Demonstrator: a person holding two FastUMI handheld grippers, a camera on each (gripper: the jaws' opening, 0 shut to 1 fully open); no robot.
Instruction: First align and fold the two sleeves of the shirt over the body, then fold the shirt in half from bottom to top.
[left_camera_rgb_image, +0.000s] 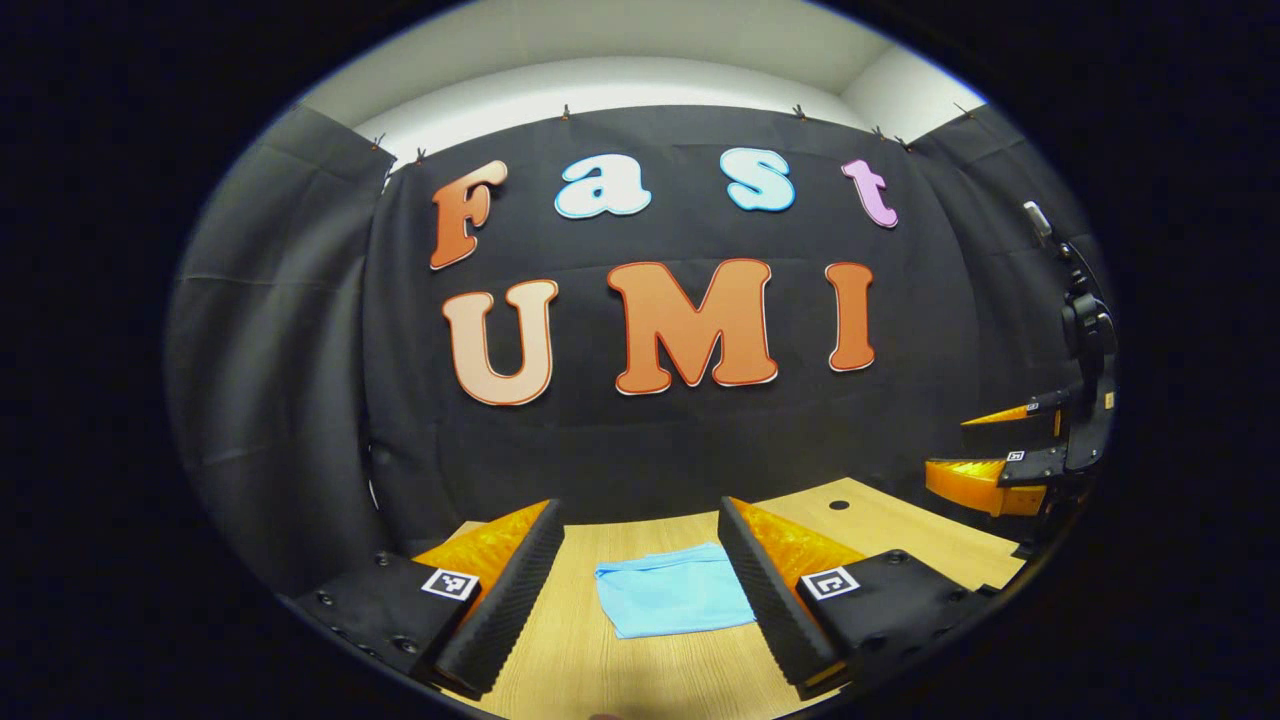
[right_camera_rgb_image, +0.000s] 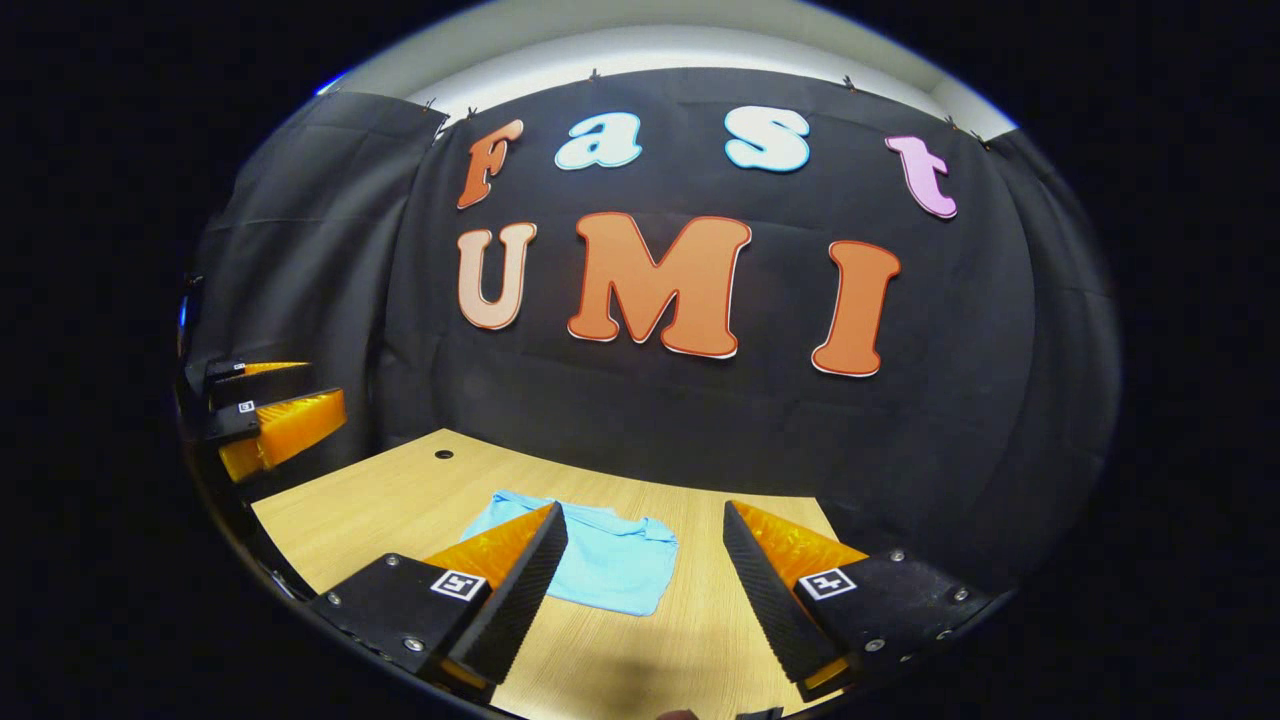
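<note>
So the biggest thing here is the black cloth wall wrapping round the back and both sides of the booth, clipped up along its top edge, with a strip of pale wall above it. Below that is the wooden table, light grain, with one small dark hole near its far edge; in the right gripper view that same hole sits off toward the far left corner.

The shirt is light blue and lies flat on the table as a small, tidy rectangle, already folded up. Nothing is on top of it and nothing is touching it.

Left gripper is held up off the table, fingers spread wide, holding nothing, and the shirt shows right through the gap between them. Right gripper is the same deal: spread, empty, raised, with its left finger covering the shirt's near left corner in that view. Each gripper also shows at the edge of the other's view, well apart from the shirt.
</note>
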